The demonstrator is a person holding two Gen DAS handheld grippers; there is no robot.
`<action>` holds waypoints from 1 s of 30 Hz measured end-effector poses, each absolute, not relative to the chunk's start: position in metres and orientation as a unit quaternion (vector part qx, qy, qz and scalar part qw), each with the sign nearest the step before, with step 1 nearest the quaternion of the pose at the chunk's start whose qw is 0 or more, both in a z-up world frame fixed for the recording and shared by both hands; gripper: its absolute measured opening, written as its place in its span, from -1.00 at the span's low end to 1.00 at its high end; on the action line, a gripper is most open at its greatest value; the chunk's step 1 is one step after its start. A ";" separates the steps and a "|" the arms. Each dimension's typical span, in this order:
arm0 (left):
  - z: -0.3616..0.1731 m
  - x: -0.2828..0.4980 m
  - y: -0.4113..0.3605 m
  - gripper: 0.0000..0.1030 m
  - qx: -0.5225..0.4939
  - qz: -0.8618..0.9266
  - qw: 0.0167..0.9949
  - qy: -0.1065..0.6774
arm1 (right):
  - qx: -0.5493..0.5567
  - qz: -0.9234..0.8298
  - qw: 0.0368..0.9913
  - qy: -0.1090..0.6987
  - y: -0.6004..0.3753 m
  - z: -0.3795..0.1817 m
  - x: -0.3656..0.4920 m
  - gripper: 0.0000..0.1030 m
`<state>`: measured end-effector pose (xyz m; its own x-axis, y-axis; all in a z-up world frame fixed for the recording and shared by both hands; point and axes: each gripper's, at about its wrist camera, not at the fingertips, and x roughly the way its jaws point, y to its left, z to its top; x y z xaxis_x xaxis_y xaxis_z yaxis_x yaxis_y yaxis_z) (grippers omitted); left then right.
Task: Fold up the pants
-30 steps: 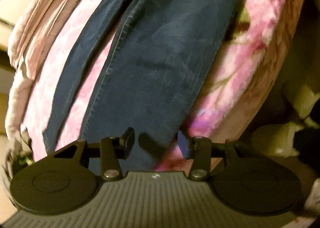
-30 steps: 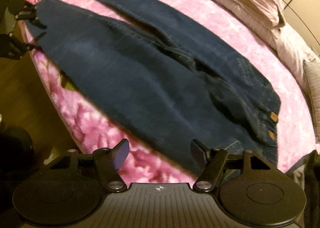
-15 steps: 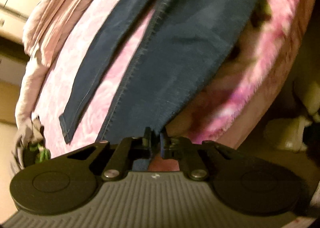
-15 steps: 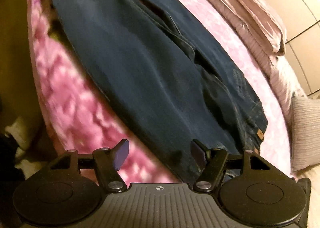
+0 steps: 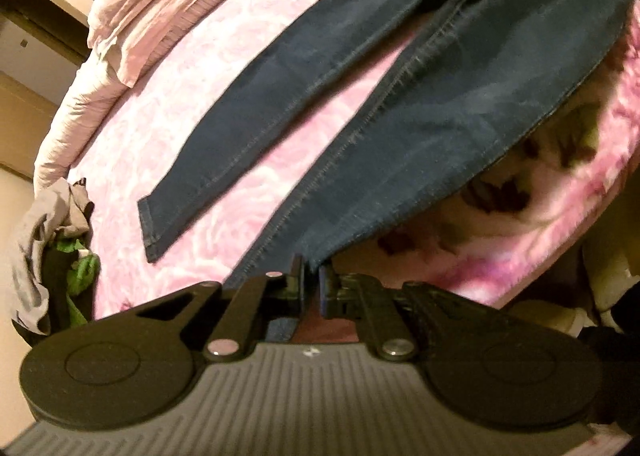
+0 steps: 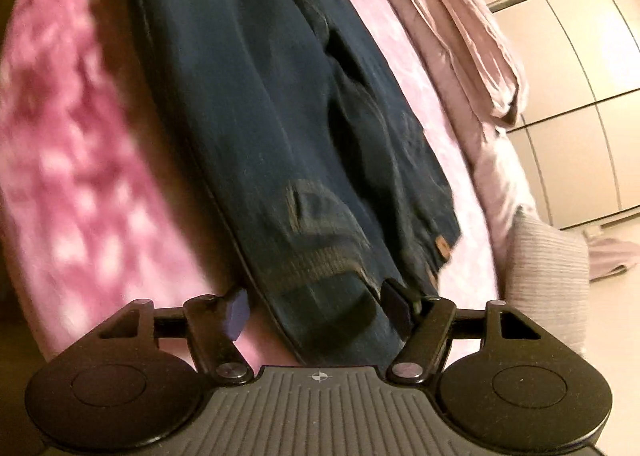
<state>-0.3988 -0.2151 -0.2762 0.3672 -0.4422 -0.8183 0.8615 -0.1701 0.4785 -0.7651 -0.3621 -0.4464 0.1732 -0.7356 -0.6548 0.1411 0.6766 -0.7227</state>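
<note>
place: bedroom | cues: bed blanket (image 5: 248, 67), pillow (image 6: 544, 256), wardrobe (image 6: 580, 67)

Pants (image 5: 460, 67): dark blue denim, matt, pale stitching along the seams; leather-like tan patch (image 6: 441, 246) at the waistband, toward 4 o'clock in right wrist view. Blanket (image 5: 248, 67) on the bed: pink, plush, fuzzy nap, floral print. Pillow (image 6: 548, 256) at 3 o'clock: ribbed knit, pale. Left gripper (image 5: 311, 288): black matt plastic, bright metal pins; grey ribbed body. Right gripper (image 6: 316, 308): same build, smooth dark pads. Wardrobe doors (image 6: 576, 75): smooth, cream, slight sheen.
</note>
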 end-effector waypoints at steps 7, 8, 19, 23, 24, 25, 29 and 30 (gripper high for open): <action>-0.252 -0.406 -0.218 -0.91 0.578 -0.534 0.587 0.190 | -0.248 -0.283 0.730 0.571 -0.379 -0.420 -0.786 -0.82; -0.248 -0.407 -0.217 -0.92 0.582 -0.534 0.583 0.189 | -0.241 -0.280 0.732 0.573 -0.379 -0.412 -0.786 -0.91; -0.151 -0.381 -0.233 -0.94 0.550 -0.542 0.588 0.242 | -0.196 -0.223 0.750 0.591 -0.424 -0.267 -0.767 -1.00; -0.121 -0.339 -0.276 -0.94 0.531 -0.561 0.573 0.274 | -0.193 -0.178 0.743 0.616 -0.482 -0.230 -0.740 -1.00; -0.119 -0.329 -0.288 -0.94 0.531 -0.567 0.566 0.276 | -0.193 -0.171 0.739 0.623 -0.496 -0.226 -0.733 -1.00; -0.119 -0.316 -0.302 -0.94 0.533 -0.571 0.557 0.283 | -0.190 -0.165 0.734 0.631 -0.514 -0.225 -0.724 -1.00; -0.137 -0.264 -0.364 -0.94 0.534 -0.592 0.514 0.318 | -0.174 -0.144 0.709 0.668 -0.587 -0.239 -0.683 -1.00; -0.145 -0.253 -0.379 -0.94 0.533 -0.593 0.504 0.332 | -0.165 -0.146 0.705 0.674 -0.605 -0.245 -0.675 -1.00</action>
<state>-0.2529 -0.3787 -0.1450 0.0759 -0.2435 -0.9669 0.9514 -0.2727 0.1433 -0.6746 -0.6046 -0.2447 0.0491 -0.4284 -0.9023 -0.0163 0.9029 -0.4296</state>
